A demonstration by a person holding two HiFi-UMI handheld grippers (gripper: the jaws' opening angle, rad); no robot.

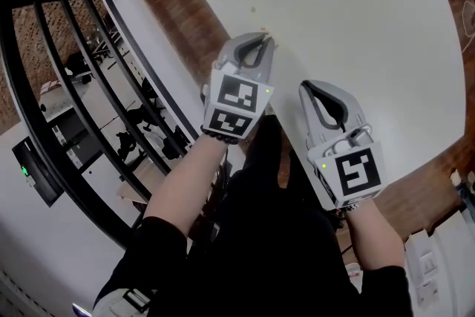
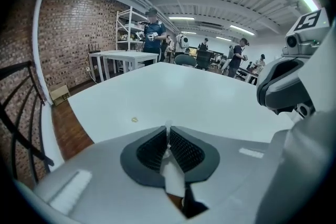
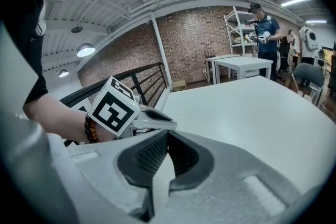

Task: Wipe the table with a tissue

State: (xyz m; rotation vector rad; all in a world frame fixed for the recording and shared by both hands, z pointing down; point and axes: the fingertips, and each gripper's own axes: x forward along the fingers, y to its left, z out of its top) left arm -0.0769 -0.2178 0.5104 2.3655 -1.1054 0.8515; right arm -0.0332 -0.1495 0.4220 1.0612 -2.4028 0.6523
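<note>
While your left gripper (image 1: 265, 41) has its jaws closed tight on the tissue (image 2: 172, 176), the wipe itself does not look started. Only a thin white strip of the tissue shows between the ribbed pads, with a little end standing out past the tips. This gripper hangs over the table (image 1: 356, 18), close to its near edge and toward its left corner. I cannot tell if the tissue touches the table top; from the left gripper view it seems to be just above it.

Your right gripper (image 1: 312, 89) is also over the near edge of the table, beside the left one. Its jaws are together and nothing is between them.

One small speck (image 1: 252, 10) lies on the table a little farther in from the left gripper. Except for it, the top looks bare and white, and I see no wiped trace on it. So I judge that the grasp is done, and the lowering and all the wiping strokes remain.
</note>
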